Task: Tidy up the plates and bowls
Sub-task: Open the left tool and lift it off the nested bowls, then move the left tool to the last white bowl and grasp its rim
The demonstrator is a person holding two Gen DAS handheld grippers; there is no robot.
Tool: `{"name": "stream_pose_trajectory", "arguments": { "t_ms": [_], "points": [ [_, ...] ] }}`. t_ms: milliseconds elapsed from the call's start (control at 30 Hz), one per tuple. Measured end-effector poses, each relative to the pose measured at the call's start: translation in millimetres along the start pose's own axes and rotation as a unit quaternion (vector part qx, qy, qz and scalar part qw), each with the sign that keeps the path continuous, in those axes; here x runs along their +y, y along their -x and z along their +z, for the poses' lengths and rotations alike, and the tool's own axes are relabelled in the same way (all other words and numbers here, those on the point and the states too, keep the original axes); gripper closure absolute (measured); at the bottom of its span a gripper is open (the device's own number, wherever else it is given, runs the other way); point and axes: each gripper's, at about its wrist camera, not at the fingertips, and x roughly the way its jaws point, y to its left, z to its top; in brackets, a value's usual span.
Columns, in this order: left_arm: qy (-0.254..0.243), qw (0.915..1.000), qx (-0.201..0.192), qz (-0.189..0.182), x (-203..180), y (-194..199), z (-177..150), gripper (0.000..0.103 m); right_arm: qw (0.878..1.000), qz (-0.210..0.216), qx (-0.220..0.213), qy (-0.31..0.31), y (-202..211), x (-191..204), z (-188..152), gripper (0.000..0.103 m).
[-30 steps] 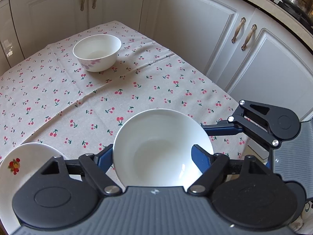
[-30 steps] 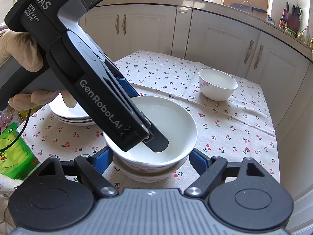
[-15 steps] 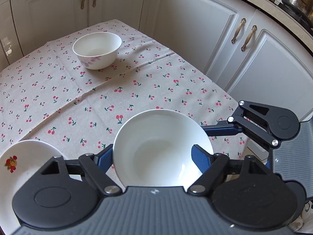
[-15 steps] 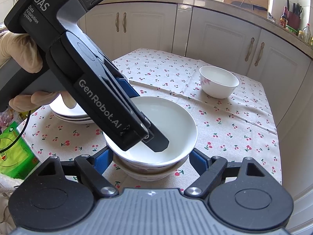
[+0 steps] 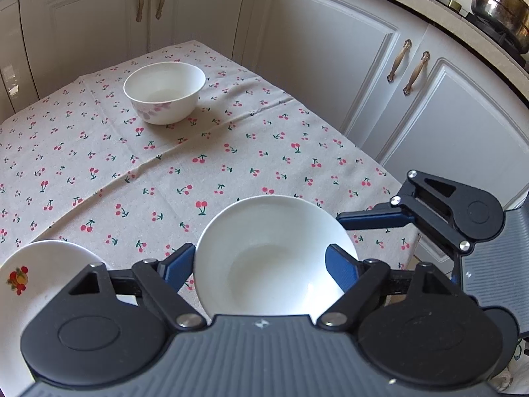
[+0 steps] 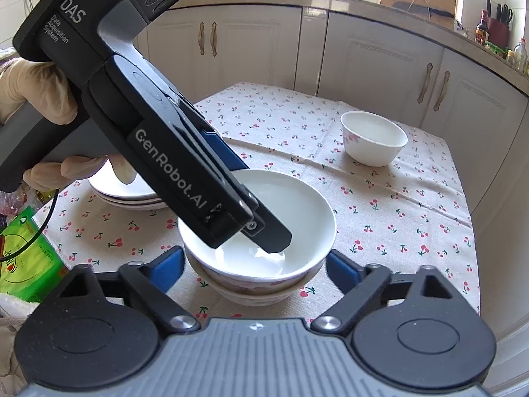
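Left gripper [image 5: 259, 264] wide around white bowl [image 5: 274, 254] stacked on another lower centre; right gripper [image 6: 254, 264] wide beside it; small bowl [image 6: 373, 139] upper right

The left claw [image 6: 264, 231] hides part of the top bowl [image 6: 297, 211]'s inside. The plate stack [image 6: 132, 195] near the desk's left edge sits partly behind it. The lower bowl [image 6: 254, 292] shows only its rim.

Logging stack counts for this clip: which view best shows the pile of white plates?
The right wrist view: the stack of white plates shows layered rims at the side, though the left tool covers part. The left wrist view shows only one fruit-printed plate from above, at its edge.
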Motion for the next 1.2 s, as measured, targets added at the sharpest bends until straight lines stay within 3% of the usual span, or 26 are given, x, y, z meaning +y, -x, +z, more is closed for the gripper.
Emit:
{"name": "stream_pose_trajectory", "arguments": {
  "t_ms": [500, 833, 1200],
  "points": [
    [0.003, 0.9992, -0.026, 0.03, -16, 32, -12, 0.014, 0.998, -0.036, -0.045, 0.024, 40, 4, -5, 0.0],
    [-0.003, 0.9984, -0.033, 0.045, -34, 48, -29, 0.014, 0.997, -0.03, -0.068, 0.023, 58, 11, -15, 0.0],
    [-0.013, 0.9982, -0.049, 0.031, -22, 55, -17, 0.014, 0.996, -0.037, -0.079, 0.018, 62, 7, -4, 0.0]
  ]
}}
